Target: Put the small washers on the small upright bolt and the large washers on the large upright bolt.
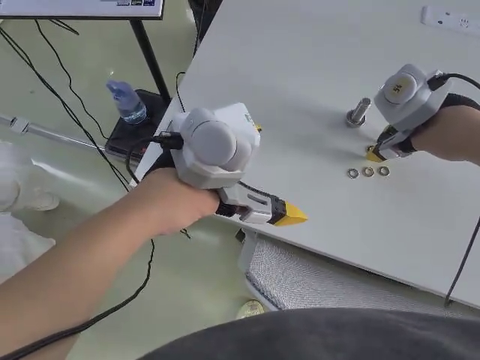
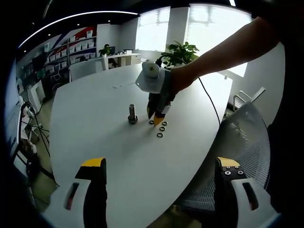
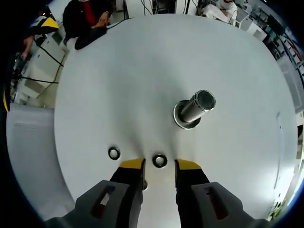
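Note:
One upright steel bolt point(image 1: 358, 112) stands on the white table point(image 1: 300, 67). Three small washers point(image 1: 368, 172) lie in a row in front of it. My right gripper point(image 1: 375, 154) hovers just above the row, tips down and open. In the right gripper view a washer point(image 3: 159, 160) lies on the table in the gap between the tips of the right gripper point(image 3: 160, 165), another washer point(image 3: 114, 153) lies to the left, and the bolt point(image 3: 194, 109) is beyond. My left gripper point(image 1: 291, 216) hangs at the table's near edge, and in its own view the left gripper point(image 2: 160, 166) is open and holds nothing.
A mesh chair point(image 1: 300, 277) sits under the table's near edge. On the floor to the left are a water bottle point(image 1: 127, 101) and cables. A power strip point(image 1: 450, 19) lies at the far right of the table. A person point(image 3: 88, 21) sits beyond the table's far side.

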Demonstrator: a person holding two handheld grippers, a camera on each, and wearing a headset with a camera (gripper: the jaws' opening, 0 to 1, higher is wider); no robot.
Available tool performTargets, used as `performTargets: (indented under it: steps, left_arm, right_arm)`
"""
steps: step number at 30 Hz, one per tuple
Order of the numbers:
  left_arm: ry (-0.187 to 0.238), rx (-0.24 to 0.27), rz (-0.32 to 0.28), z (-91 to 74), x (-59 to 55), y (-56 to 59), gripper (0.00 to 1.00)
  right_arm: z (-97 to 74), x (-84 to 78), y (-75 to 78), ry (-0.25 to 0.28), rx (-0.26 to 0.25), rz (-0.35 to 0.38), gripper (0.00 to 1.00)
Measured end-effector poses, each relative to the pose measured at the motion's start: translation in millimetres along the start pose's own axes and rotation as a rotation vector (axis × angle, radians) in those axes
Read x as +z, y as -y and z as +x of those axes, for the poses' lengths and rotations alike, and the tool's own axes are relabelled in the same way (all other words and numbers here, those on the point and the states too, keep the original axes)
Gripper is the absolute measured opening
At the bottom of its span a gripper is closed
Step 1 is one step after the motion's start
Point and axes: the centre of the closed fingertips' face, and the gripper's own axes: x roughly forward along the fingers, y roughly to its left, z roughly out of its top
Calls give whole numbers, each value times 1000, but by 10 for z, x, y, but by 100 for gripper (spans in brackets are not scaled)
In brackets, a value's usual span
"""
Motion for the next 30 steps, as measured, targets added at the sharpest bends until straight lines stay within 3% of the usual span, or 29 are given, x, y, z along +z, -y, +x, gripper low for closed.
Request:
performTargets:
  steps: [10,15,30]
  left_arm:
    - [-4,44,-3,5,-38,-90,99]
    - [-29,37,-3,24,-91,-66,98]
    - [-46,16,-2,40,-93,-25,92]
  right_arm:
    - [-47,-7,-33,0,-10,15,15]
    - [-21,-5,-9,-4,-16,4,14]
    - [-17,-11,21,9,-25,19,14]
